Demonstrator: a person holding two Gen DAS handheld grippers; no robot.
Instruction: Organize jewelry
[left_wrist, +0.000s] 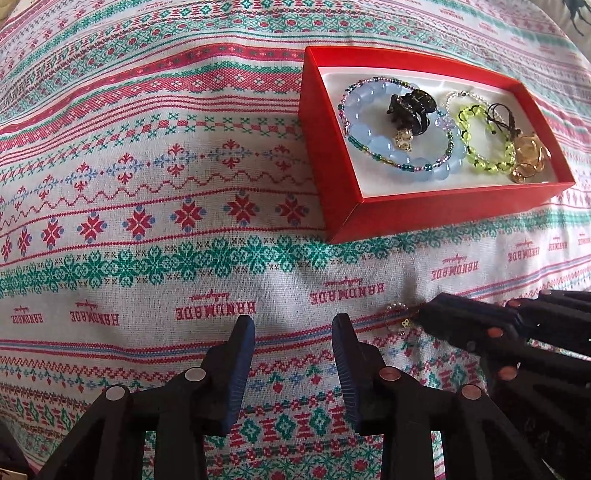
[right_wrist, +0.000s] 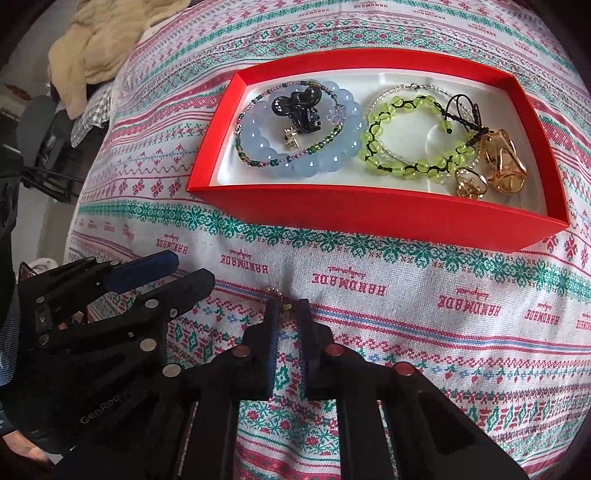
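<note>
A red box (left_wrist: 424, 210) (right_wrist: 369, 210) with a white lining lies on the patterned cloth. It holds a blue bead bracelet (right_wrist: 266, 155), a black hair claw (right_wrist: 295, 105), a green bead bracelet (right_wrist: 406, 170), an amber clip (right_wrist: 502, 162) and a gold ring (right_wrist: 471, 182). In front of the box, my right gripper (right_wrist: 289, 306) points down at the cloth, shut on a small beaded piece (right_wrist: 275, 293) (left_wrist: 397, 307) at its tips. My left gripper (left_wrist: 291, 325) hovers just to its left, open, with only cloth between its fingers.
The cloth (left_wrist: 147, 221) covers a rounded table. A cream blanket (right_wrist: 96, 40) lies past the table's far left edge, with dark furniture (right_wrist: 44, 147) below it. The two grippers stand close side by side.
</note>
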